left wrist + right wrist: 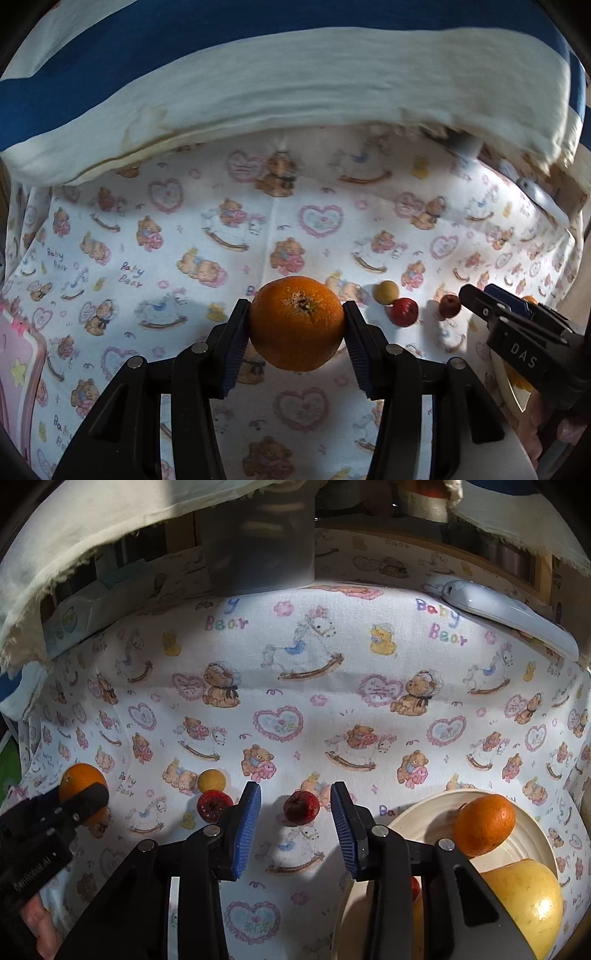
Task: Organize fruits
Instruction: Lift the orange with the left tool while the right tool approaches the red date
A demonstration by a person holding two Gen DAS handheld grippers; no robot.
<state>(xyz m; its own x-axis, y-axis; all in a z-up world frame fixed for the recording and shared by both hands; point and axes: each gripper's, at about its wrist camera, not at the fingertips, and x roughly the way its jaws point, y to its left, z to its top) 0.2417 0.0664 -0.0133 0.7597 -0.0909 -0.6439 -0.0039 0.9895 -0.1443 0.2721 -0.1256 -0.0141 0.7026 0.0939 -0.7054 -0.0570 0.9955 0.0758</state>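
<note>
Gripping orange between both pads, left gripper angled downward over teddy-bear print cloth. Pointing downward too, right gripper with jaws narrowly apart, straddling small red fruit on cloth, pads not touching. Just left: second red fruit, small yellow fruit. Lower right: cream bowl holding second orange, large yellow fruit.

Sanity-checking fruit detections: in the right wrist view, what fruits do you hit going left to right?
Orange in the left gripper → small yellow fruit → dark red fruit → second dark red fruit, between the right gripper's fingers → orange on the plate → large yellow fruit.
</note>
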